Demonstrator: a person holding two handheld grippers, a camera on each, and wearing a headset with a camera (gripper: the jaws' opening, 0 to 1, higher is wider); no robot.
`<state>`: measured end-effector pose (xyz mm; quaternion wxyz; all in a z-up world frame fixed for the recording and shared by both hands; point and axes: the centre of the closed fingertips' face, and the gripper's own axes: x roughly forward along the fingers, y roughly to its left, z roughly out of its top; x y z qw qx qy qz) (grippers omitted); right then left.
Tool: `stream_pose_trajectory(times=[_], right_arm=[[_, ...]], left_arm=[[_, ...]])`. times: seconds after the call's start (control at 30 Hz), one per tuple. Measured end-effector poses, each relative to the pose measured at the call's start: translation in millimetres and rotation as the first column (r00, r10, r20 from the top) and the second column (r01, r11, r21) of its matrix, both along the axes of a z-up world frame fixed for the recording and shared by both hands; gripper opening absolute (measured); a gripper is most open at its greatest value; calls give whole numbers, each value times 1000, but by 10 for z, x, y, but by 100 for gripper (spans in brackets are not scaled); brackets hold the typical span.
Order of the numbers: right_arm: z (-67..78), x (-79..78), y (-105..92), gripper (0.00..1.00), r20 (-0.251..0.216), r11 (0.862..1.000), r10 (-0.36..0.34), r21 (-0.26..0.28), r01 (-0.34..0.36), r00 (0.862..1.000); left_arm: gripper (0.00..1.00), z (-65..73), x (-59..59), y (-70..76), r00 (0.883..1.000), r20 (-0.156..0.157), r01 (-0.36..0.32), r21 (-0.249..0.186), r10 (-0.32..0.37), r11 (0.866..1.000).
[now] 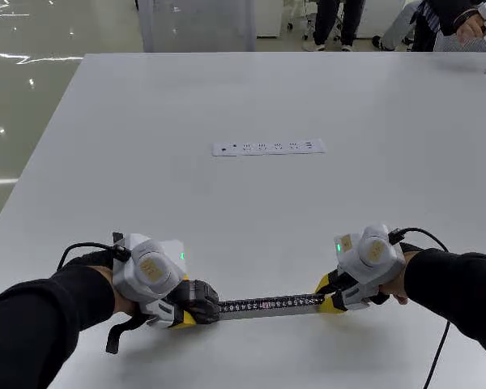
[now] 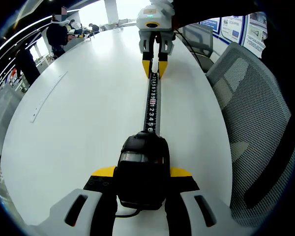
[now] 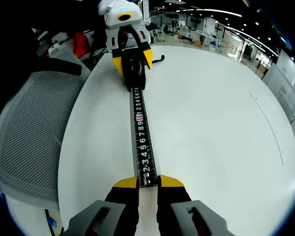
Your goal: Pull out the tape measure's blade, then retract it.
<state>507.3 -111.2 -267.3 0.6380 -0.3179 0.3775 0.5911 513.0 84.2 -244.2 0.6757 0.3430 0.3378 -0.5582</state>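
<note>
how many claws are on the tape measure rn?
2: the left claw grips the black case; the right claw pinches the end of the blade. Both fully visible.

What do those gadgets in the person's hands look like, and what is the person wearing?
The left gripper and right gripper are rounded and pale grey, each with a small green light, dark jaws tipped in yellow, and a black cable trailing off. The person wears black long sleeves.

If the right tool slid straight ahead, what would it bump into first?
The right tool, following the blade, would likely first meet the tape measure's black case, held in the left tool.
</note>
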Motion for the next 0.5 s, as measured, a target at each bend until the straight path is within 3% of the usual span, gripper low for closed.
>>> stream_pose_trajectory(times=[0.5], right_arm=[[-7, -4, -81, 9, -5, 1000, -4, -11, 4, 1000]], left_arm=[[32, 3, 0, -16, 1000, -1, 1, 1, -1, 1000]])
